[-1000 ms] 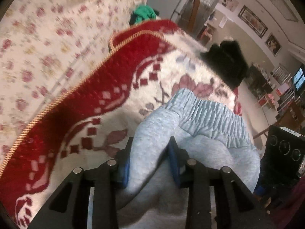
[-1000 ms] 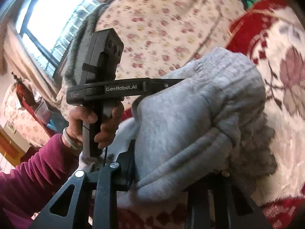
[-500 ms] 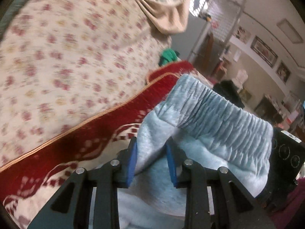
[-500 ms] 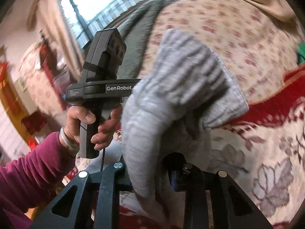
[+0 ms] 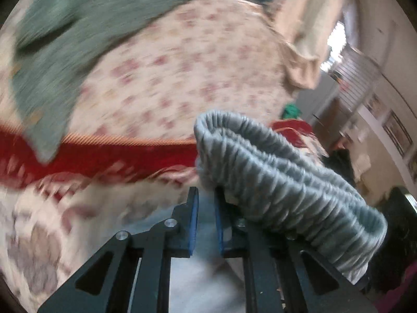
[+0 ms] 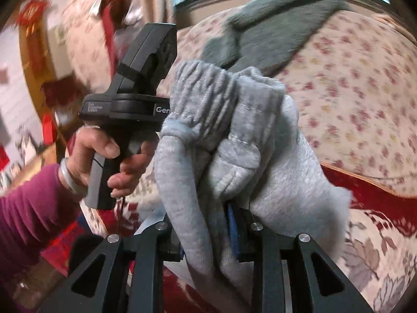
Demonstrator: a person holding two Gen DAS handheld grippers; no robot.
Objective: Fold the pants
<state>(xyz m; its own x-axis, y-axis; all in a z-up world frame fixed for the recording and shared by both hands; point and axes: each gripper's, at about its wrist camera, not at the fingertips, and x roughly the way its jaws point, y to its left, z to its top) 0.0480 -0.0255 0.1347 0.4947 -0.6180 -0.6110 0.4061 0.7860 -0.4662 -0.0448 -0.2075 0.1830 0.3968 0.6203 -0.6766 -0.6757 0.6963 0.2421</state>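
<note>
The grey sweatpants hang lifted between both grippers, their ribbed elastic waistband stretched off to the right in the left wrist view. My left gripper is shut on the pants fabric at one end of the waistband. In the right wrist view the pants bunch up in front of the camera, and my right gripper is shut on that bunched fabric. The left gripper's black body, held by a hand in a magenta sleeve, sits just left of the bunch.
A red and cream patterned blanket lies below the pants. Behind it is a cream floral cover with a grey-green cloth lying over it. A small green item lies far back. Room furniture is at the right.
Both grippers have lifted the pants up off the blanket and swung left. The waistband now hangs in the air and the view has turned toward the grey-green cloth and window.
</note>
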